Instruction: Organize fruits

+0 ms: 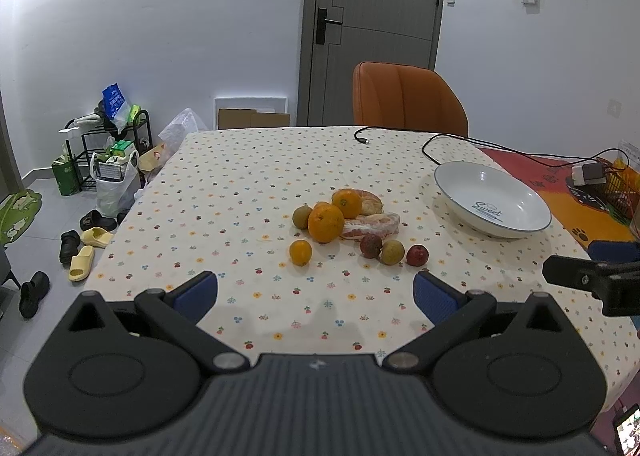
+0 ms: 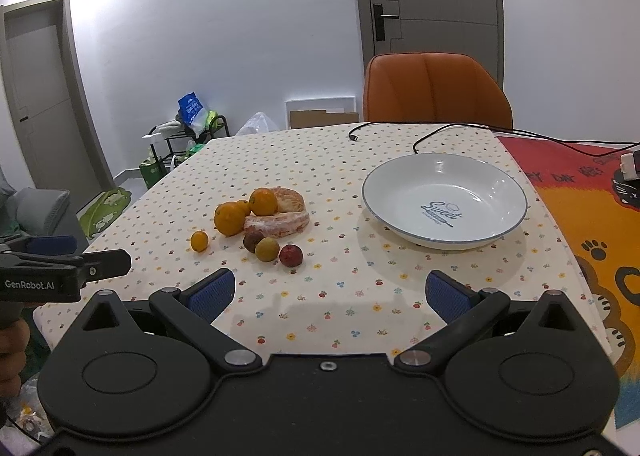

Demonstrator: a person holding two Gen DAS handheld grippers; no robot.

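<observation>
Left gripper [image 1: 316, 296] gapes over bare cloth — fruits [image 1: 326, 222] apparently mid-table

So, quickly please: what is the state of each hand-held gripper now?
Left hand-held gripper: open, holding nothing.
Right hand-held gripper: open, holding nothing.

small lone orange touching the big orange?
Apart. Left wrist view shows tablecloth between the small round orange and the large orange; right wrist view shows the gap too.
</observation>
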